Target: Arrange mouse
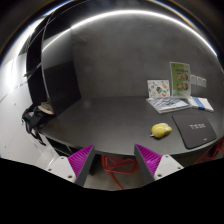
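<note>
Fingers [113,160] apart and empty above the dark counter [100,115].
The yellow mouse [161,130] rests on the counter beyond the right finger, just beside a dark mouse pad [194,128]. Printed leaflets [172,90] lie farther back. Red cable [120,170] shows between the fingers.

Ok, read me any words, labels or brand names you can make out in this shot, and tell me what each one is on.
Dark mat: pale lettering in its middle, too small to read.
Upright green leaflet: print too small to read.
Papers beside it: pictures and print, illegible.
Yellow mouse: no marking visible.
Gripper, fingers open: no text.
</note>
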